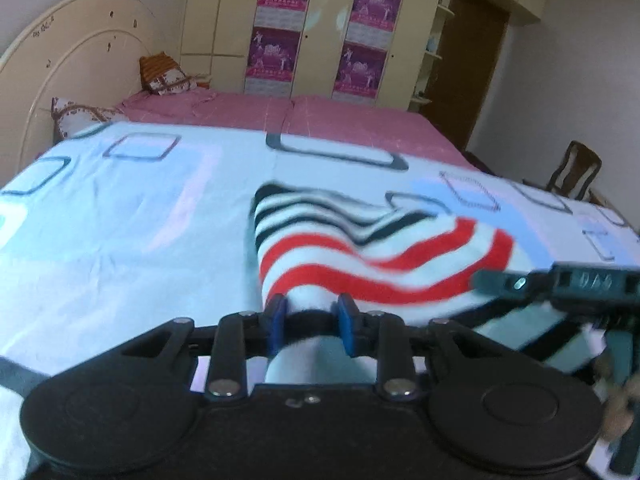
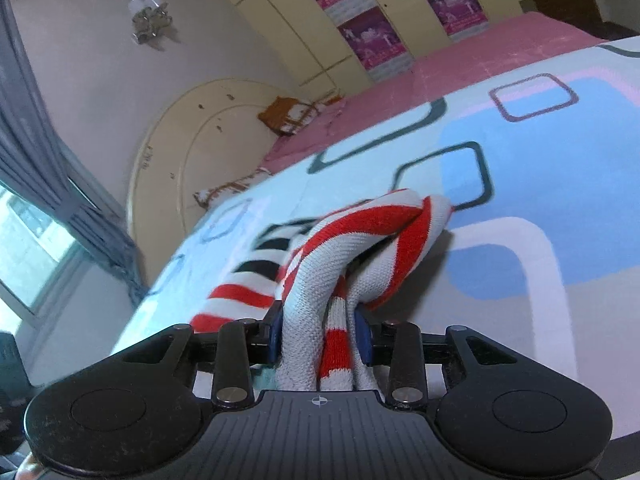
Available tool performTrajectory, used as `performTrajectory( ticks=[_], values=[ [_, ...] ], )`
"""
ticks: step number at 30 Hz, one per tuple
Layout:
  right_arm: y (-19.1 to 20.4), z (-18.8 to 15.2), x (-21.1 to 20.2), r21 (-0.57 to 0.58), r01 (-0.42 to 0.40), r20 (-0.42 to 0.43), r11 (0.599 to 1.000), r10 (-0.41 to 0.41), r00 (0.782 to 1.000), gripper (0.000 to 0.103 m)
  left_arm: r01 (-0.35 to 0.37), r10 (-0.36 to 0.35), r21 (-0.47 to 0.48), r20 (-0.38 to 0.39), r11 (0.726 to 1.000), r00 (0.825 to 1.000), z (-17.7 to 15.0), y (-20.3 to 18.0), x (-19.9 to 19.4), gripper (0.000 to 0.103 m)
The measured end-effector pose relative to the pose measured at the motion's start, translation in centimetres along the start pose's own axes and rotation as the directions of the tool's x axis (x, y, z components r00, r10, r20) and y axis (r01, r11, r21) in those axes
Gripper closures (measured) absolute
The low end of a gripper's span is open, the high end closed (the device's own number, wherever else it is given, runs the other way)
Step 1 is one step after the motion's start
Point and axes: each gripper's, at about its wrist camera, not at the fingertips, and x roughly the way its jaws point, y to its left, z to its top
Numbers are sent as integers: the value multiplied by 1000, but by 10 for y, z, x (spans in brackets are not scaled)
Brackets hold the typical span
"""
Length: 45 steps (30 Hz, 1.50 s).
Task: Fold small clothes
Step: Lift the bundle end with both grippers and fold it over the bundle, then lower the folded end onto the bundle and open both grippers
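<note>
Here, striped knit garment [image 1: 360,252], no container

Red-, black- and white-striped knit garment [image 1: 360,256], bunched, apparently lifted, over patterned bedsheet [image 1: 140,216].

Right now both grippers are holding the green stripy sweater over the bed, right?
Not quite: the sweater has red and black stripes on white, not green. The left wrist view shows it best. The rest holds: the left gripper and right gripper each pinch part of it over the bed.
</note>
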Motion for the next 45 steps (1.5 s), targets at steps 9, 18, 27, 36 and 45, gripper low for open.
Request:
performTrajectory(
  ticks=[9, 18, 27, 36, 45],
  values=[
    [-16, -10, -1, -41, 137, -57, 990, -139, 989, 66, -4, 4, 111, -2, 994, 1000, -5, -19, -3, 66],
    [24, 18, -7, -180, 206, 54, 962, -199, 978, 67, 27, -30, 97, 29, 995, 999, 16, -17, 5, 66],
    [20, 17, 66, -310, 361, 38, 880, -368, 929, 67, 20, -19, 79, -18, 997, 1000, 13, -7, 46, 60],
    [22, 19, 37, -230, 335, 71, 914, -328, 942, 67, 8, -7, 70, -22, 997, 1000, 15, -8, 27, 59],
    [60, -36, -25, -333, 324, 89, 886, -312, 946, 67, -10, 15, 107, -46, 994, 999, -3, -15, -8, 59]
  ],
)
